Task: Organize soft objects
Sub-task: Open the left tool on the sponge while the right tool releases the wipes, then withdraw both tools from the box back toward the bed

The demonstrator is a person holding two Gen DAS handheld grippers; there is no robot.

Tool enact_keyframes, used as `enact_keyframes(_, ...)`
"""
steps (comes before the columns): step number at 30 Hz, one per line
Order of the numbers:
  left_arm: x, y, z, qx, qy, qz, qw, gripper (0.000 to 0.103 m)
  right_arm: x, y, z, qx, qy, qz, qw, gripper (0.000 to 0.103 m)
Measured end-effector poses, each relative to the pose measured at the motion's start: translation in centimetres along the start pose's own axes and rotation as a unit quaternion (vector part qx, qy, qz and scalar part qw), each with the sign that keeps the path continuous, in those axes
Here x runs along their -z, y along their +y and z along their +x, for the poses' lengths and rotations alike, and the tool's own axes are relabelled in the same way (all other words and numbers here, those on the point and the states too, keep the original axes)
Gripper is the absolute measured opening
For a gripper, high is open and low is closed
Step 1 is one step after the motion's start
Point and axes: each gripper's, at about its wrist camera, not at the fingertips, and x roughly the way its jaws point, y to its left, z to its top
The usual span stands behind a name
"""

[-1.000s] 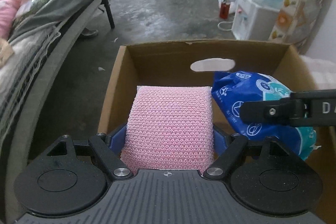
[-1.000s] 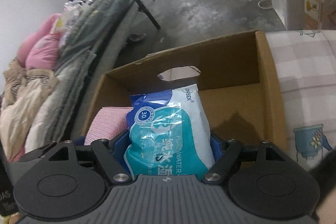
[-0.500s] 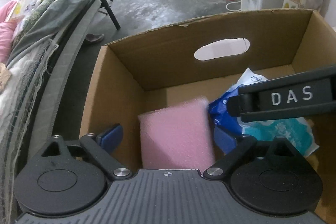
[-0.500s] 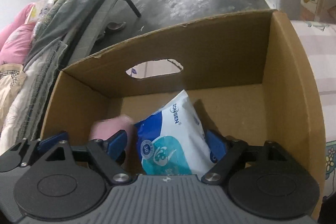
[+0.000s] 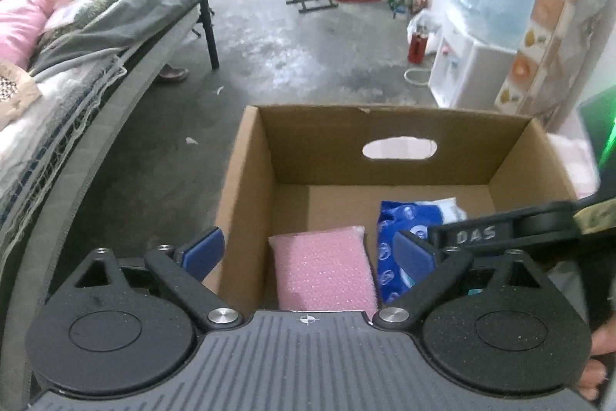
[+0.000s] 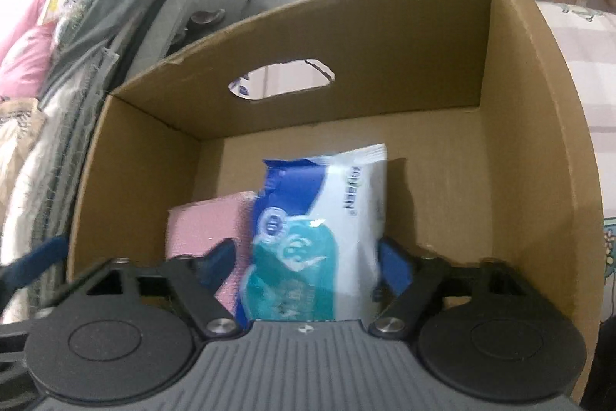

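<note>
While your left tool (image 5: 308, 253) hangs over the near left edge of the cardboard box (image 5: 246, 187), its blue pads (image 5: 202, 251) stand wide apart and grip nothing; one pad sits outside the box wall at lower left of the frame, the other over the wipes pack (image 5: 392, 249). The pink sponge (image 5: 323, 268) lies flat on the box floor at lower centre of the left view, close beside the blue wipes pack on its right. Whether the two touch cannot be told. Your right tool's arm crosses the right side of that view above the pack.

In the right view, your right tool (image 6: 308, 260) is spread with its pads either side of the wipes pack (image 6: 319, 237); the right pad shows a gap from the pack, and the left one lies against the sponge (image 6: 208, 222). The frame is blurred, so a firm grip cannot be confirmed, but the pack appears loose between the fingers. The box has an oval handle hole (image 6: 281, 78) in its far wall. A bed with grey bedding (image 5: 127, 10) fills the upper left of the left view.
</note>
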Motion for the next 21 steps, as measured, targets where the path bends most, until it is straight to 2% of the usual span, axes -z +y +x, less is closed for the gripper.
enact_keyframes(1, 0.0, 0.2, -0.3, 0.004, -0.004, -0.002, 1.0, 0.096, 0.1, 0.0, 0.1, -0.002, -0.004, -0.001, 1.0, 0.021)
enact_keyframes(3, 0.1, 0.8, -0.6, 0.009, -0.01, -0.014, 0.9998, 0.096, 0.1, 0.3, 0.4, -0.005, -0.009, -0.003, 1.0, 0.019)
enact_keyframes(10, 0.3, 2.6, -1.1, 0.012, -0.02, -0.042, 0.9988, 0.096, -0.5, 1.0, 0.7, -0.001, -0.044, -0.006, 0.999, 0.019)
enact_keyframes(12, 0.3, 3.1, -1.3, 0.017, -0.019, -0.055, 0.9982, 0.096, -0.5, 0.5, -0.1, -0.008, -0.045, -0.001, 0.999, 0.02)
enact_keyframes(14, 0.4, 3.6, -1.6, 0.022, -0.021, -0.068, 0.9972, 0.096, -0.2, 0.5, -1.8, -0.01, -0.066, -0.013, 0.998, 0.02)
enact_keyframes(16, 0.5, 4.3, -2.5, 0.026, -0.033, -0.084, 0.9956, 0.096, 0.7, 0.8, -4.4, -0.017, -0.099, -0.043, 0.994, 0.02)
enact_keyframes(18, 0.5, 5.0, -3.7, 0.029, -0.049, -0.101, 0.9932, 0.098, 1.8, 1.9, -6.3, -0.037, -0.117, -0.099, 0.987, 0.02)
enact_keyframes(19, 0.6, 5.3, -4.3, 0.031, -0.057, -0.107, 0.9921, 0.099, 2.4, 2.7, -6.7, -0.051, -0.11, -0.129, 0.984, 0.02)
enact_keyframes(21, 0.9, 5.8, -5.5, 0.032, -0.075, -0.118, 0.9897, 0.101, 3.5, 4.5, -6.1, -0.086, -0.067, -0.18, 0.978, 0.02)
